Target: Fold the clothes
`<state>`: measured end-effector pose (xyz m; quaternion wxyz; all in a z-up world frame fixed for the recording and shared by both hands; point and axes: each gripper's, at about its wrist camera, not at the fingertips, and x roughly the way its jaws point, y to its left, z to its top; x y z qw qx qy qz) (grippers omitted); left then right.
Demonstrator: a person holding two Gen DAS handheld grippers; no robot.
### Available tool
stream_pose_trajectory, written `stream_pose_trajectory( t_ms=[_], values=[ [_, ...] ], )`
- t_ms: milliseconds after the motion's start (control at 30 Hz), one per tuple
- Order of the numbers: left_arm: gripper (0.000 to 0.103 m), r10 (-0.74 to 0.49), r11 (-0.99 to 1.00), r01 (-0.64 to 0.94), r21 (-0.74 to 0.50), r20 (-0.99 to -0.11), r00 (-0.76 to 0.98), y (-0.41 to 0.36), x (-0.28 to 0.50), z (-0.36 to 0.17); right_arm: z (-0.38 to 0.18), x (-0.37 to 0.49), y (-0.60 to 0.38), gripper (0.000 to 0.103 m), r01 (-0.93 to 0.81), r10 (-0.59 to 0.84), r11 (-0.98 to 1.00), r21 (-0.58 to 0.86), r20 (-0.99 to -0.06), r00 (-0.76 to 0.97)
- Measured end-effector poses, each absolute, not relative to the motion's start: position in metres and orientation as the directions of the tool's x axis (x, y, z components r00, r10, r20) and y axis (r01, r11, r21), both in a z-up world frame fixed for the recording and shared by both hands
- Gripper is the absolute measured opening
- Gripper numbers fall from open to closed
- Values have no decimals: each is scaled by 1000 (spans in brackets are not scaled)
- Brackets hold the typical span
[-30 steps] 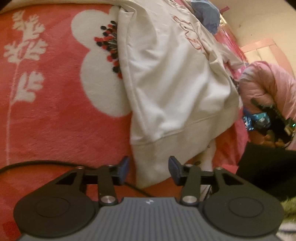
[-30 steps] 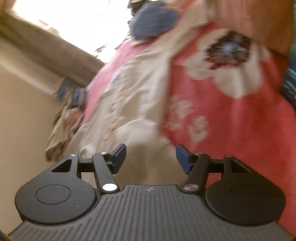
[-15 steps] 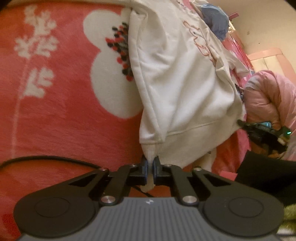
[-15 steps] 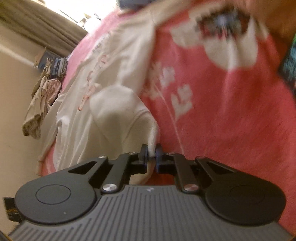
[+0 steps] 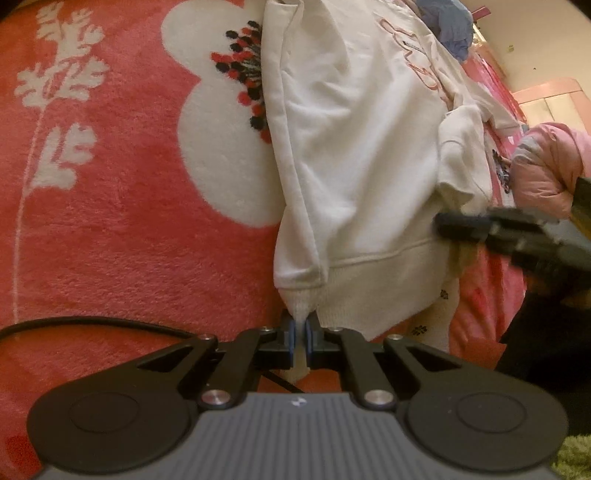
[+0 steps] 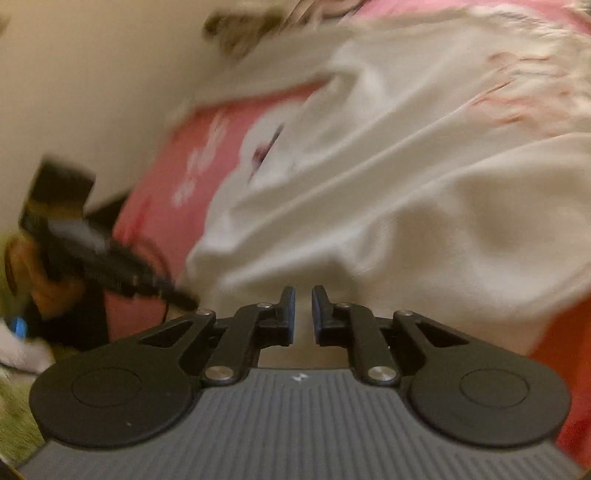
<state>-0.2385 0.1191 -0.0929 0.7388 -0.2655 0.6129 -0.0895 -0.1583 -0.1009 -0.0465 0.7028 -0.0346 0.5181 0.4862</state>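
Red floral blanket (image 5: 110, 221) under cream sweatshirt (image 5: 362, 155), which we see spread across it. Our left gripper (image 5: 300, 332) pinches ribbed hem corner, jaws clamped on cloth. Our right gripper (image 6: 303, 308): jaws narrow, cream fabric between them; grip unclear through blur.

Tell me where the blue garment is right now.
In the left wrist view the blue garment lies at the top right, at the far end of the white sweatshirt on the red blanket, near the wall.
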Motion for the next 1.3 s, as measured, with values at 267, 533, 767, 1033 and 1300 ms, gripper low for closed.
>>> stream_pose_trajectory(
  t_ms=[267, 533, 767, 1033, 1300],
  values=[
    [7, -503, 804, -232, -548, -834, 227, 131, -238, -104, -18, -156, -190, 31, -544, 722, 653, 528, -652, 234],
    [7, -492, 813, -220, -539, -838, 236, 128, -239, -105, -77, -112, -271, 33, 79, 649, 683, 727, -652, 392],
    [6, -460, 841, -178, -510, -849, 260, 125, -246, -93, -68, -110, -264, 3, 21, 664, 671, 741, -613, 428],
    [5, -436, 862, -152, -484, -860, 267, 129, -252, -82, -31, -130, -326, 2, -22, 424, 879, 477, -758, 495],
    [6, -426, 866, -164, -472, -869, 251, 134, -251, -84, -58, -139, -375, 7, 101, 328, 890, 445, -778, 535]
  ],
)
